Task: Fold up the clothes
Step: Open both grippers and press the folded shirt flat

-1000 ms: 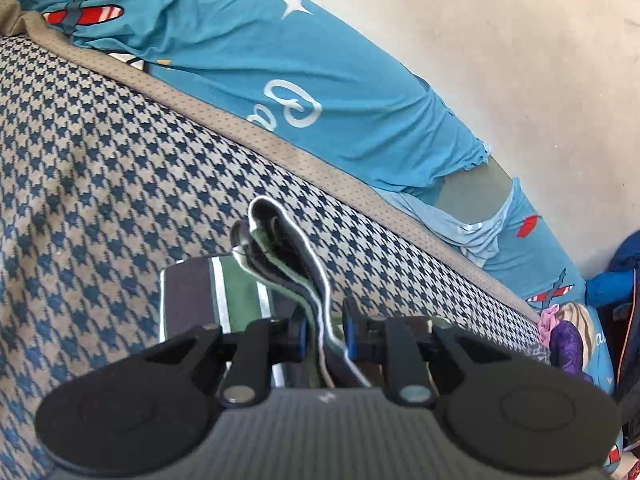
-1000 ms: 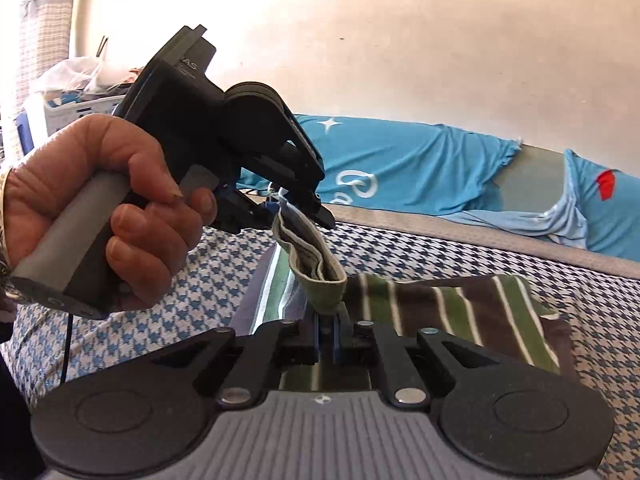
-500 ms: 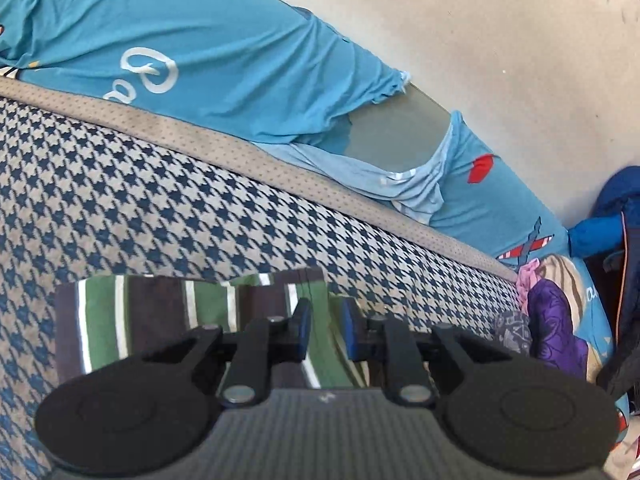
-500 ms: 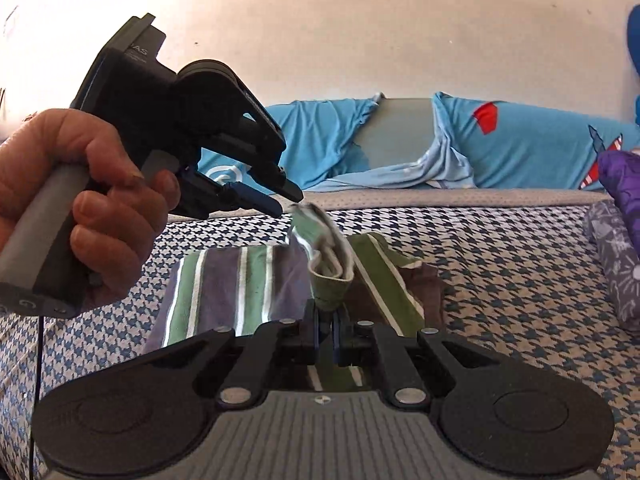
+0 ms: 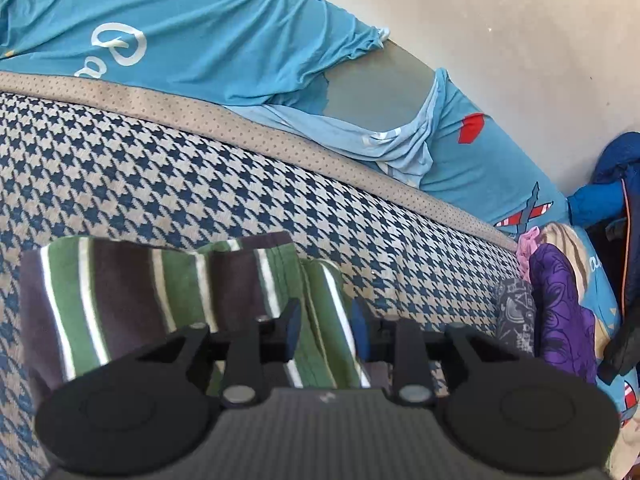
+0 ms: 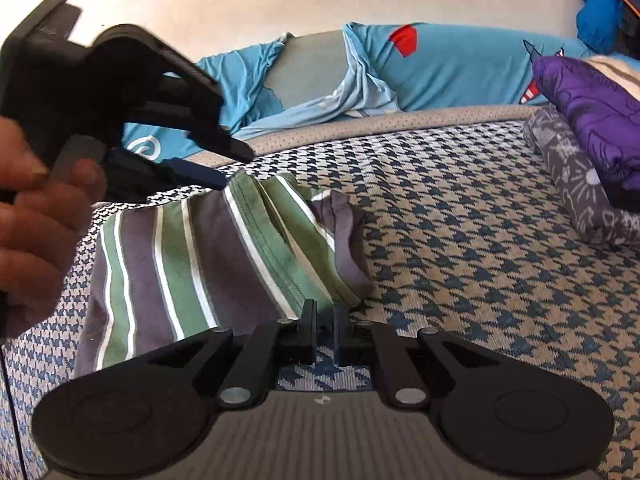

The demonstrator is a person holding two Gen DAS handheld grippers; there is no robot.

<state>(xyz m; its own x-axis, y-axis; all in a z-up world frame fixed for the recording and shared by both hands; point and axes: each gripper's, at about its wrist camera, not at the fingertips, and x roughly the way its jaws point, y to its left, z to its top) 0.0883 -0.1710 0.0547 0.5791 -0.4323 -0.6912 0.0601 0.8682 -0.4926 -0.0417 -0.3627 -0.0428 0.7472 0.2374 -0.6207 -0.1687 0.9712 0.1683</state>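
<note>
A green, brown and white striped garment (image 5: 140,292) (image 6: 192,260) lies folded flat on the houndstooth bed cover (image 5: 160,176) (image 6: 460,240). In the left wrist view my left gripper (image 5: 326,330) hovers open over the garment's right end, with cloth showing below the gap but not pinched. In the right wrist view my right gripper (image 6: 325,320) sits at the garment's near corner, its jaws close together on the hem of the green folded band. The left gripper (image 6: 236,166) also shows blurred at upper left, held by a hand (image 6: 36,208), above the garment's far edge.
Folded clothes are stacked at the bed's right: a purple piece (image 6: 592,120) (image 5: 560,312) on a grey patterned one (image 6: 572,184). Blue printed bedding (image 5: 200,40) (image 6: 460,64) lies along the pale wall. A dark blue jacket (image 5: 616,184) hangs at far right.
The bunched edge that both grippers held up has come down flat across the garment. My left gripper let go and widened its jaws. Both views swung right along the bed.
</note>
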